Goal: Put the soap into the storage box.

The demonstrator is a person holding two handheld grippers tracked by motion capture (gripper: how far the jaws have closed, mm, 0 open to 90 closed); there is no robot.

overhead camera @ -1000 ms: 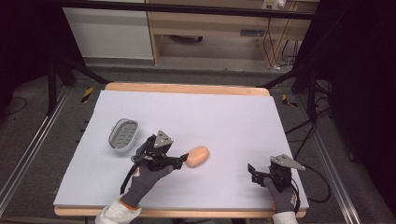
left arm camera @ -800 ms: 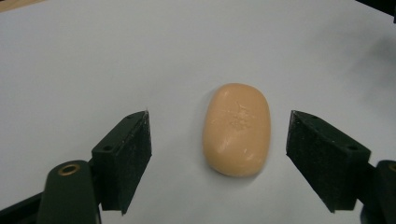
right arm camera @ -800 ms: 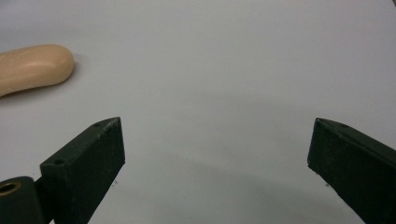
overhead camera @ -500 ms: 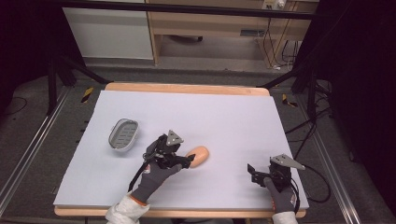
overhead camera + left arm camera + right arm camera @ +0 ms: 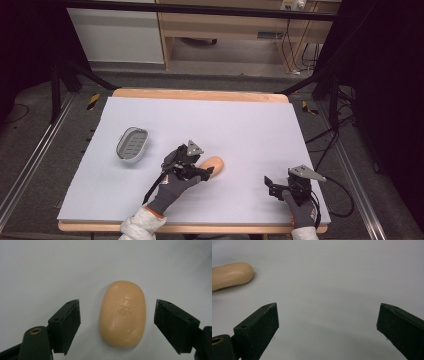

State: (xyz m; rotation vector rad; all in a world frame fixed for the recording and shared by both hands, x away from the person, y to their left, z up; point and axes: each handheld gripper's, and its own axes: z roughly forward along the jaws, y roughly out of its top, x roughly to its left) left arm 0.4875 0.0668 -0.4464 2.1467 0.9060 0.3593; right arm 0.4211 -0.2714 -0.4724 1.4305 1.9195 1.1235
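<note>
Peach soap bar [image 5: 122, 314] between the left gripper's [image 5: 117, 323] spread jaws
Smooth oval, faint stamped mark unreadable; right gripper [image 5: 327, 325] gapes wide at 4 o'clock, holding nothing

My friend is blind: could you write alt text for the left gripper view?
A peach-coloured bar of soap lies on a pale table, between the two open black jaws of the left gripper, neither jaw touching it.
</note>
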